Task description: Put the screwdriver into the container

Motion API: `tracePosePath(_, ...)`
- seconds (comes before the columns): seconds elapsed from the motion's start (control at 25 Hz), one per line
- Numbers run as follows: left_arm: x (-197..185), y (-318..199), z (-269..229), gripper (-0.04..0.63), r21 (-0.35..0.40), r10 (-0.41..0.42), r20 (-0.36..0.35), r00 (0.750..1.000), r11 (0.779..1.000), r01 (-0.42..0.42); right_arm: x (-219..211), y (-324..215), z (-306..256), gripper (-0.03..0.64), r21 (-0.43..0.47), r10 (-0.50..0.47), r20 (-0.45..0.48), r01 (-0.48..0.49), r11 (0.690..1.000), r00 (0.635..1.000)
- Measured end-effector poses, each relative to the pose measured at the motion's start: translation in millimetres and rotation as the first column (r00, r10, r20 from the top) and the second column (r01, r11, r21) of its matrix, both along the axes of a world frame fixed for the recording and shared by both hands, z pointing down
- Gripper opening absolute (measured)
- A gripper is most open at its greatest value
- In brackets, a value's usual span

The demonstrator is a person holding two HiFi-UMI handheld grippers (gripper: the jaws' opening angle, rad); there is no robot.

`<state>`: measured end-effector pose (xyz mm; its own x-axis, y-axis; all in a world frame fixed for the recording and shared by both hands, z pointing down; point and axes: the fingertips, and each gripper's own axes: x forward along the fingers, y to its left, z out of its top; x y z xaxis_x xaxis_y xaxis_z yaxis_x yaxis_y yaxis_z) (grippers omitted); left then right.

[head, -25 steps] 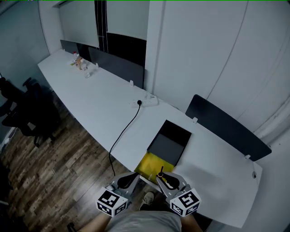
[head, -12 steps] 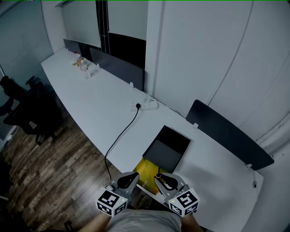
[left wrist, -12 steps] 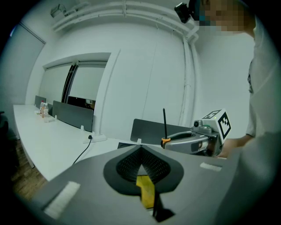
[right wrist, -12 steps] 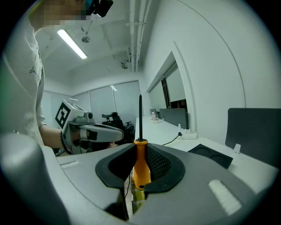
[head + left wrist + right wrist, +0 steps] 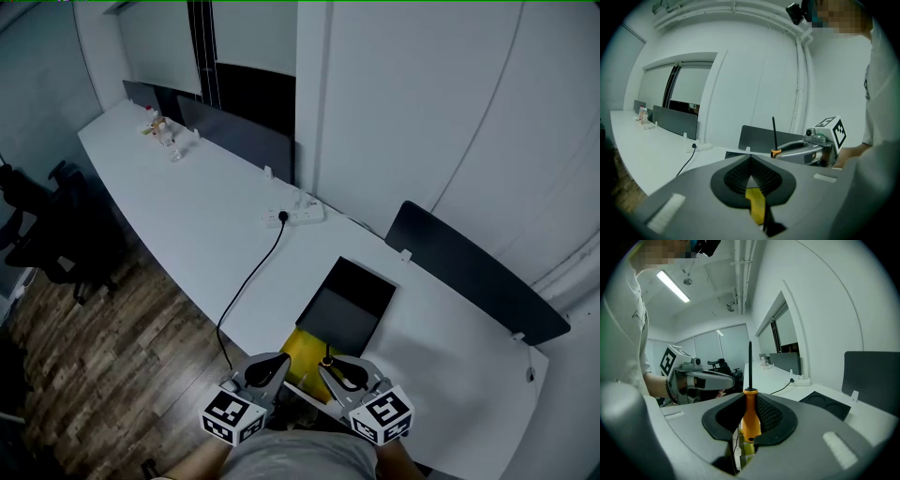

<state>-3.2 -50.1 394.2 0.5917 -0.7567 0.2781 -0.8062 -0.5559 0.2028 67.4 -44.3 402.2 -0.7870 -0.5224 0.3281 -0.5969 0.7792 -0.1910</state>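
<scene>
Two grippers sit at the bottom centre of the head view, side by side over the near edge of a long white table (image 5: 206, 216). The right gripper (image 5: 749, 398) is clamped on the screwdriver (image 5: 750, 420): its pads press on the orange handle, and the thin dark shaft stands straight up out of the jaws, so the tool's long axis is upright, tip high and handle low. The left gripper (image 5: 750, 161) has its jaws drawn together at the tips and holds nothing; only a strip of yellow shows through the small gap behind them.

That yellow belongs to a yellow tray (image 5: 302, 349) lying at the table edge, right below the two sets of tips in the head view. Touching it on the far side, higher in the frame, is a dark open box (image 5: 352, 302). In the right gripper view that box appears low and to the right of the jaws. Which of the two is meant as the container I cannot tell for sure; both lie just ahead of the right gripper, the yellow tray nearer.

Since the tool is already in the right hand, the coming move turns on carrying it a little forward and lowering or tipping the upright shaft so that it goes in.

A power strip (image 5: 302, 212) and its cable (image 5: 253, 277) lie farther up the table, well apart.
</scene>
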Motion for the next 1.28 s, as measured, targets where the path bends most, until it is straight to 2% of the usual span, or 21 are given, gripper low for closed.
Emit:
tracePosePath(0.68, -18, -34, 8, 0.000, -0.027, 0.073, -0.006, 0.997, 0.997, -0.073, -18, -22, 22, 0.084, -0.076, 0.053, -0.074, -0.058, 0.995, 0.996)
tracePosePath(1.0, -12, -42, 21, 0.000, -0.061, 0.119, -0.014, 0.993, 0.991, -0.120, -17, -26, 36, 0.084, -0.109, 0.069, -0.106, -0.081, 0.991, 0.992)
tracePosePath(1.28, -12, -43, 34, 0.000, -0.091, 0.127, -0.016, 0.992, 0.988, -0.128, -12, -26, 55, 0.084, -0.141, 0.067, -0.140, -0.087, 0.986, 0.988)
